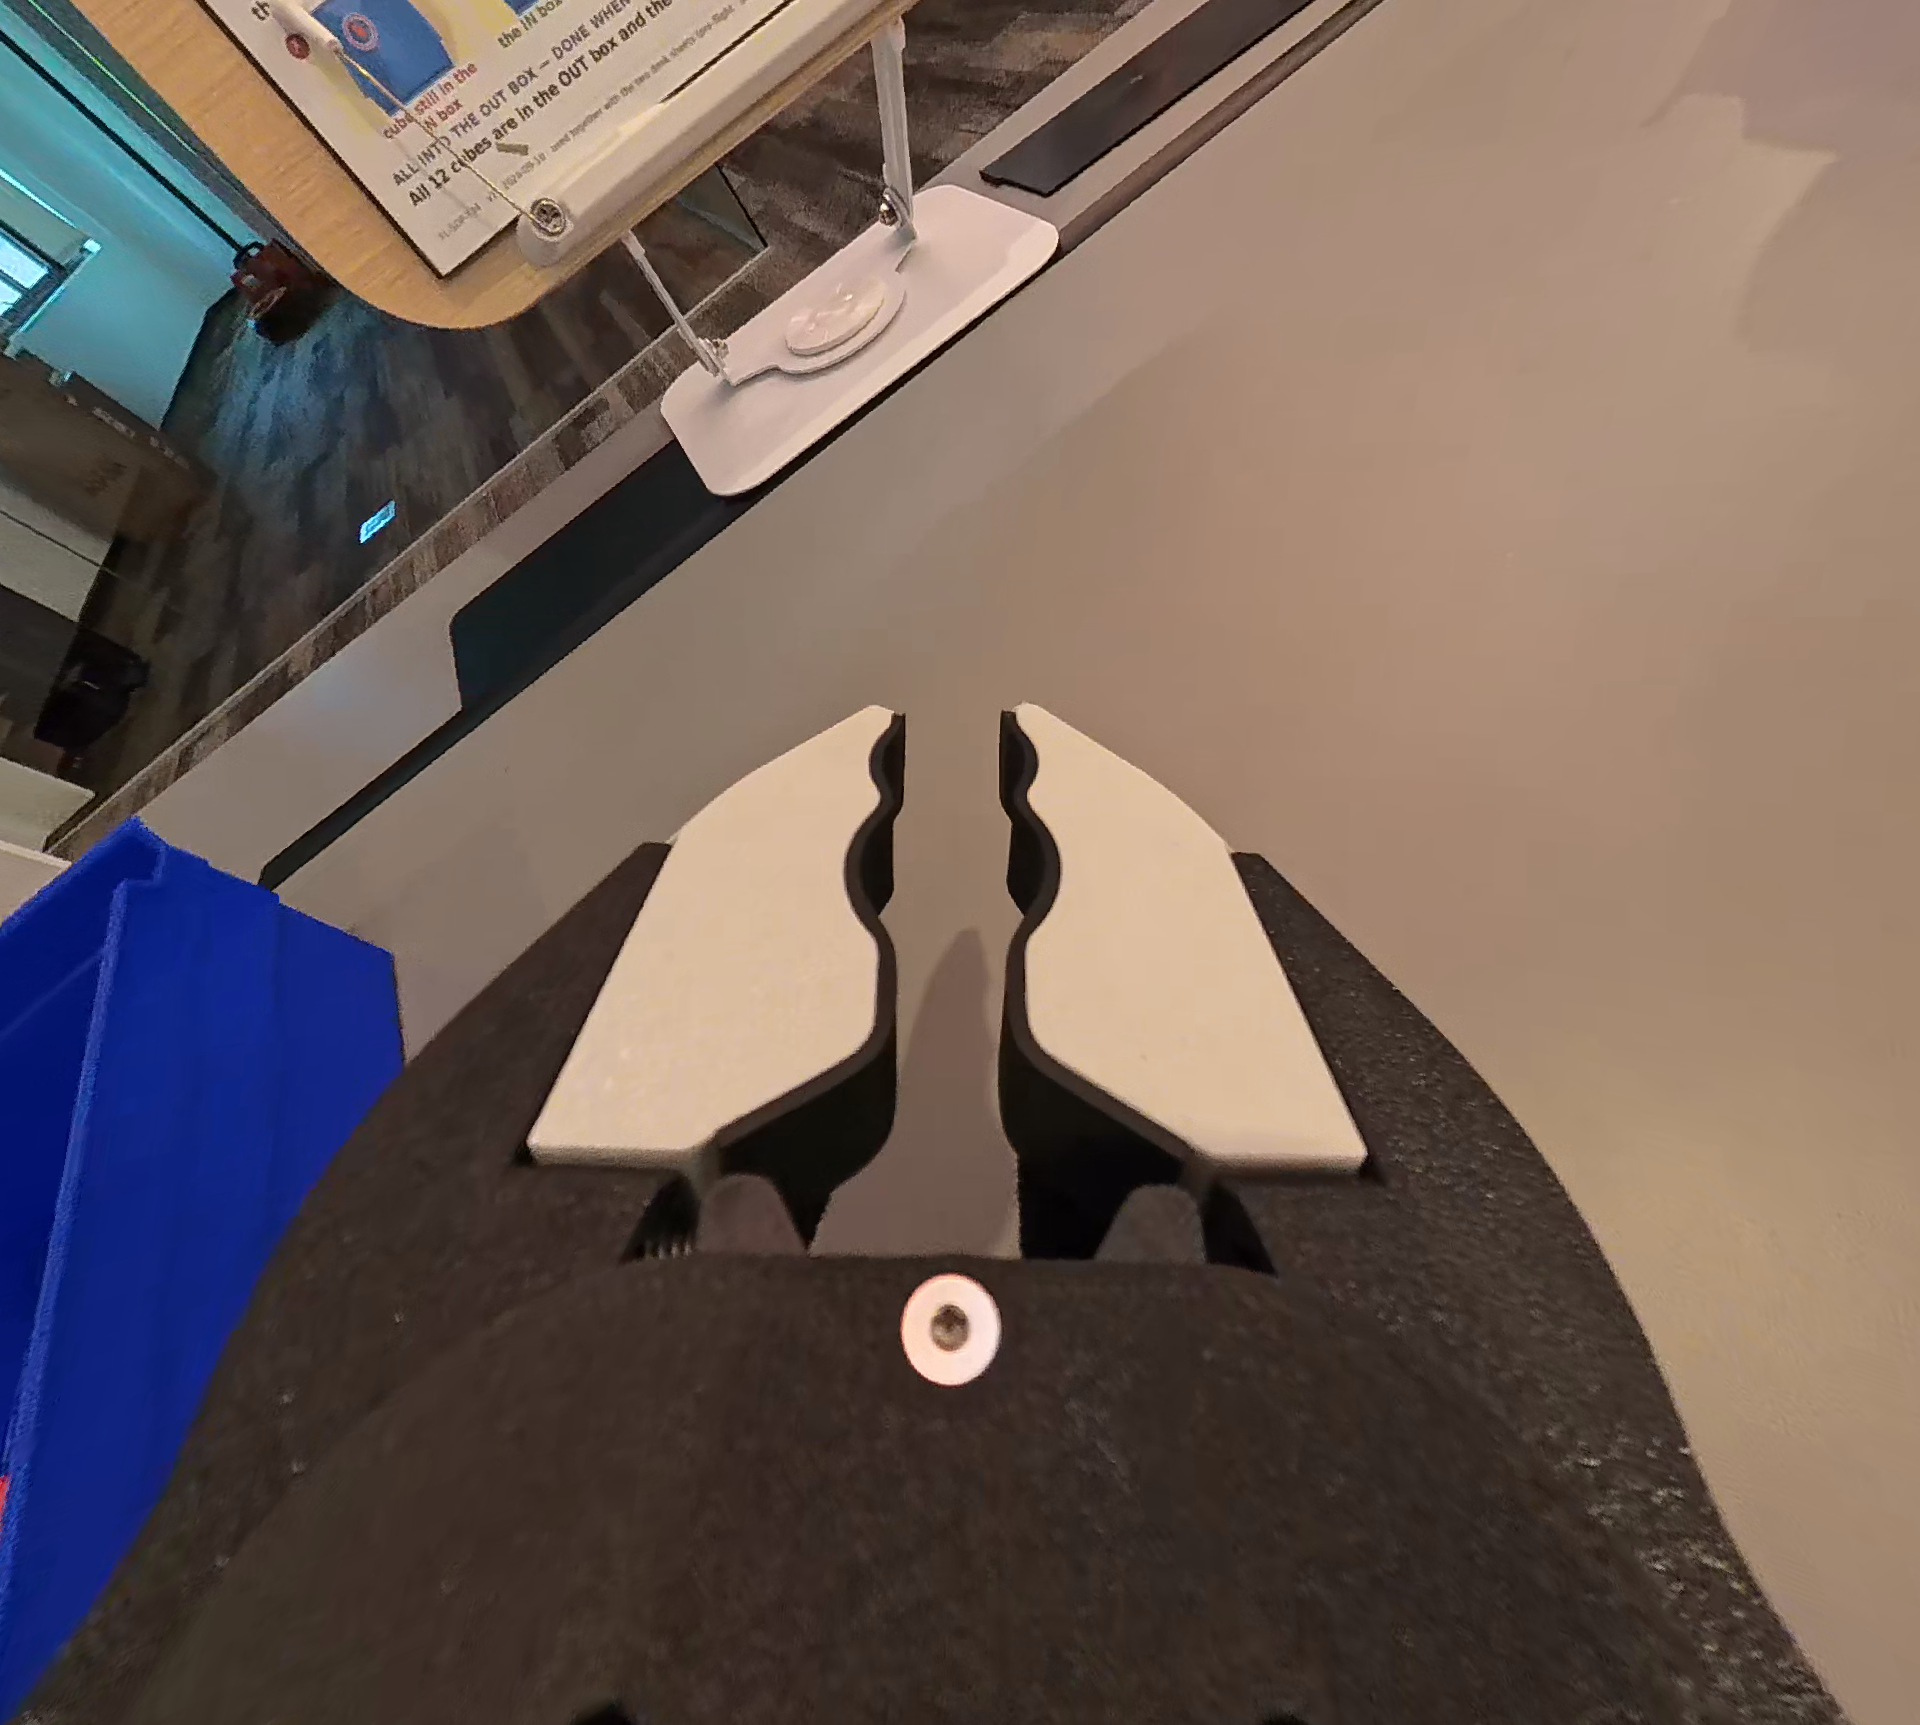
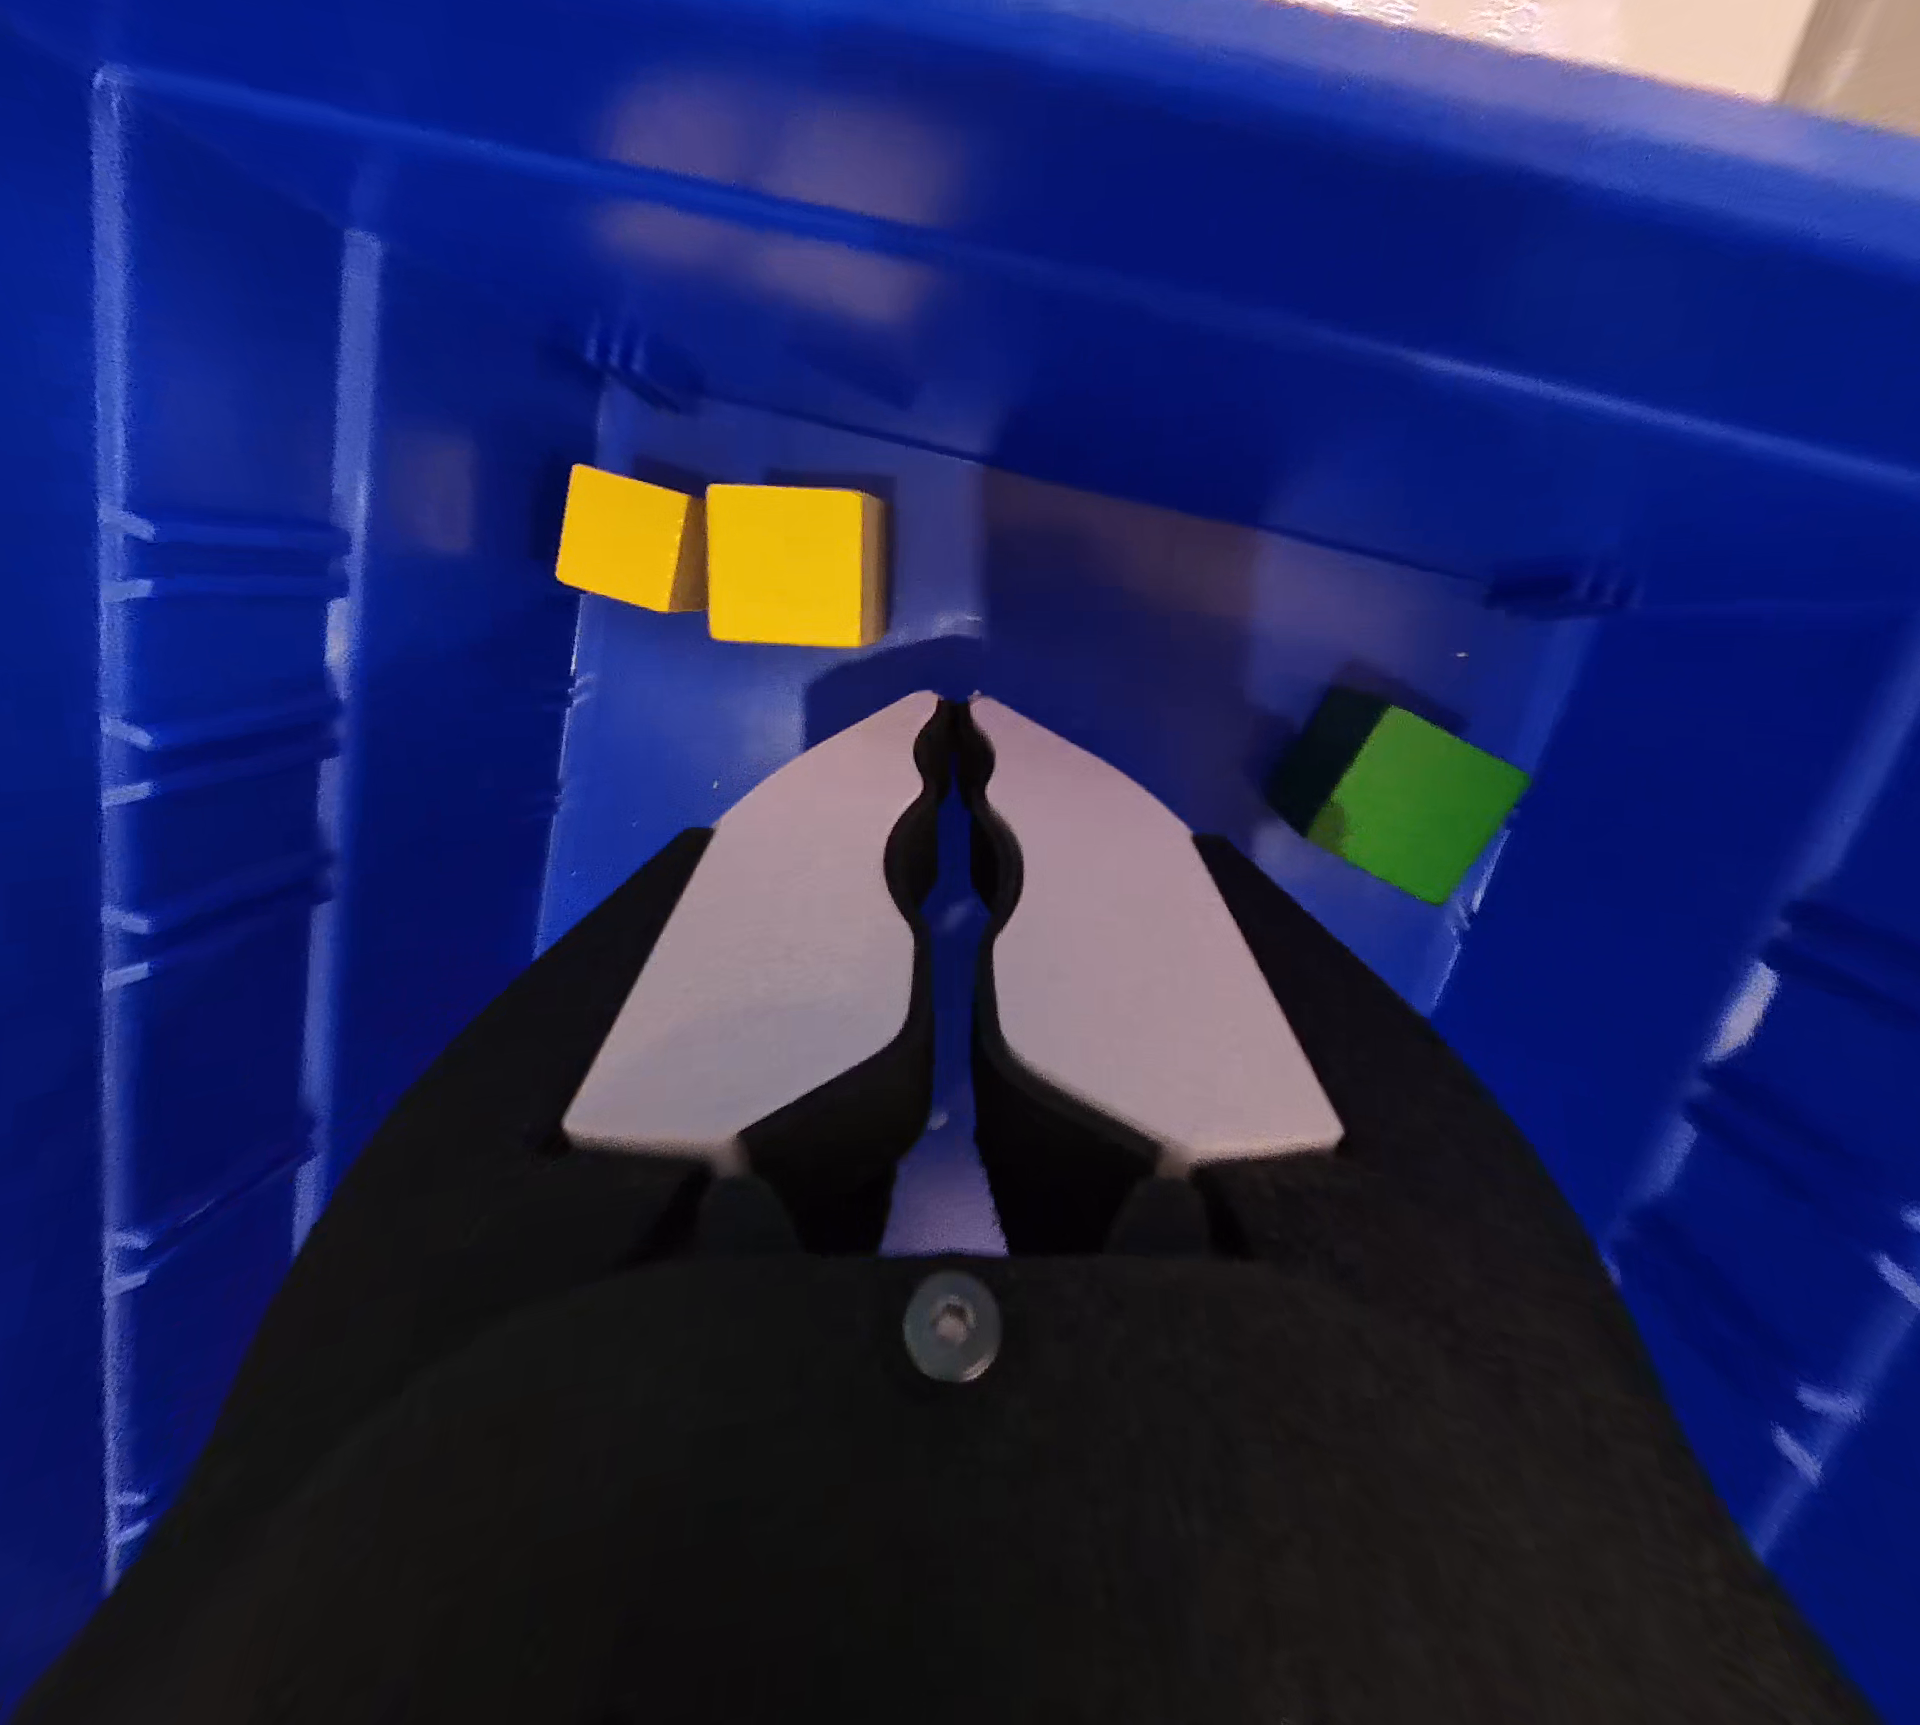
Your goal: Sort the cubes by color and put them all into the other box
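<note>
Right claw (image 2: 954,707), tips pressed together and empty, points into a blue box (image 2: 1039,304) holding two touching yellow cubes (image 2: 717,558) and one green cube (image 2: 1413,797) apart. Left claw (image 1: 951,719), slightly spread, hovers over the grey desk (image 1: 1455,532).

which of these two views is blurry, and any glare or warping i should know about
Right wrist view: motion blur smears the blue box rim and walls, with pale glare patches on the far wall; the yellow cubes and green cube stay fairly crisp. Left wrist view: sharp and evenly lit, soft shadows on the grey table, and wide-angle bending of the table edge and sign stand.
</note>
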`<state>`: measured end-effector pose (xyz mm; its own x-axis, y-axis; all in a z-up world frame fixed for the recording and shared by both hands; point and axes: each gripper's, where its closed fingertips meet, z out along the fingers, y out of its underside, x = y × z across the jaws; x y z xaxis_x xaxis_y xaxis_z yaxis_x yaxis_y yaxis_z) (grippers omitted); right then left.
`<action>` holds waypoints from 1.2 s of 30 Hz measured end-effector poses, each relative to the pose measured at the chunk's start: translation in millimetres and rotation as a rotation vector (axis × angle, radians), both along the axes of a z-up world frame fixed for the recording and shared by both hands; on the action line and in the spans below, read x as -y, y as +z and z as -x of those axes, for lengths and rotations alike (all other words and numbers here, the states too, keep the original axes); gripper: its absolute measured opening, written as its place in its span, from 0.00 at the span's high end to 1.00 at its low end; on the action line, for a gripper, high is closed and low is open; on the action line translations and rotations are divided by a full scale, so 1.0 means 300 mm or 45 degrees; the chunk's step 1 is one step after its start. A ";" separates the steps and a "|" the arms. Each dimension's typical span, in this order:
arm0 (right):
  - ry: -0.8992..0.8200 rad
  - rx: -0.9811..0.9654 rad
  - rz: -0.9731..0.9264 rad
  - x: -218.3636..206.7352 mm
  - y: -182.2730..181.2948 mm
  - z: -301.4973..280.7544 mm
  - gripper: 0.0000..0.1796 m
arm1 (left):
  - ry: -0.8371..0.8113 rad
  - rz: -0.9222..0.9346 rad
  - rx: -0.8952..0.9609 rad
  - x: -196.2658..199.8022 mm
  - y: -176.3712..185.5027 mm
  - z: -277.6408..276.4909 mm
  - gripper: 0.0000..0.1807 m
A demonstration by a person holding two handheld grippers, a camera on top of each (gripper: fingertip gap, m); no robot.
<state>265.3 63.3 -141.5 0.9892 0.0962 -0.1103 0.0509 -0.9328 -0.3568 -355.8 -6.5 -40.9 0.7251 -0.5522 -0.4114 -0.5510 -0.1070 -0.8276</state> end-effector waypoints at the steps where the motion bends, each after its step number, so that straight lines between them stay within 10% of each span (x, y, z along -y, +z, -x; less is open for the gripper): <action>1: 0.021 -0.007 -0.006 -0.006 -0.008 0.008 1.00 | -0.001 0.002 0.000 0.002 -0.002 0.002 0.91; 25: -0.005 0.087 -0.206 -0.079 0.041 0.014 1.00 | 0.065 0.059 0.061 0.051 -0.071 0.137 0.91; 36: 0.095 0.193 -0.804 -0.005 0.648 0.258 0.94 | 0.243 -0.034 0.115 0.065 0.050 0.292 0.91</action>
